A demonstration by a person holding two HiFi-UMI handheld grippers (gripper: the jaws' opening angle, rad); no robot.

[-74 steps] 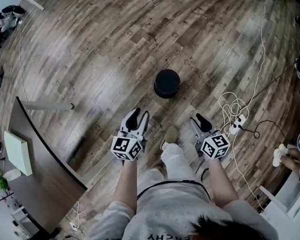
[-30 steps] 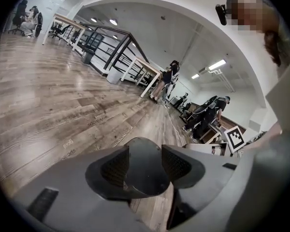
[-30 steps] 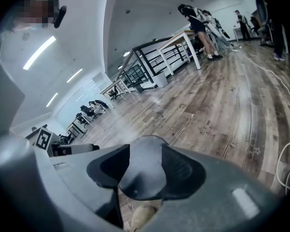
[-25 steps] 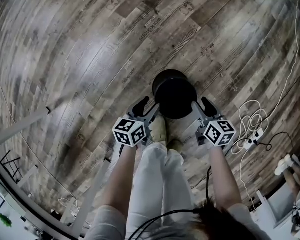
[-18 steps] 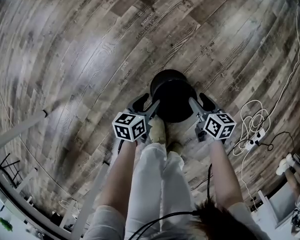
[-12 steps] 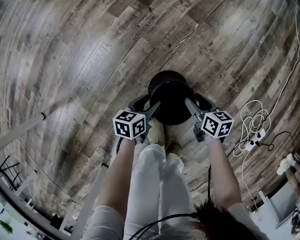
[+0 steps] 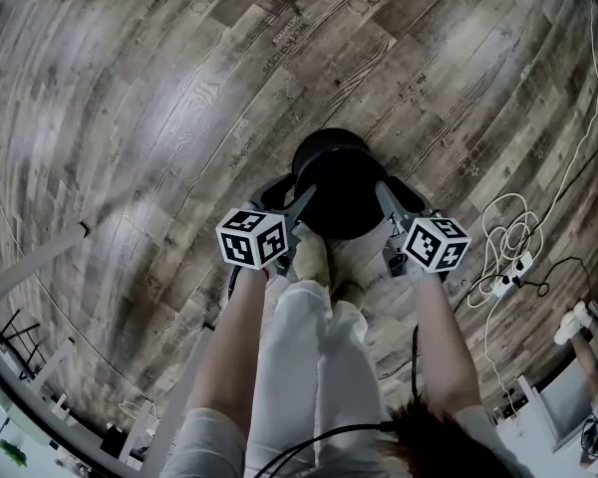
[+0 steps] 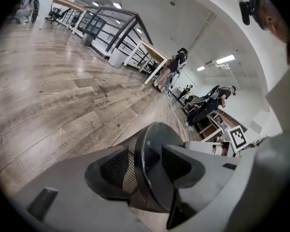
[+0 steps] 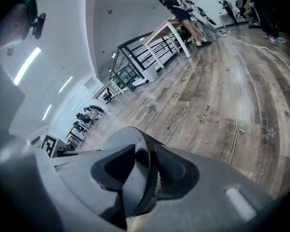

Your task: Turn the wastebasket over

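Wastebasket (image 7: 339, 182) rim: lowered right claw (image 9: 147, 170) has just closed onto it; lowered left claw (image 8: 147, 163) straddles, narrowing.

Open office — desks (image 8: 152, 52), swivel chairs (image 9: 90, 109)

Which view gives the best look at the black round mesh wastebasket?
The head view: the black round mesh wastebasket shows nearly whole from above, standing on the wooden floor. The left gripper view and the right gripper view each show only a close slice of its mesh wall and rim.
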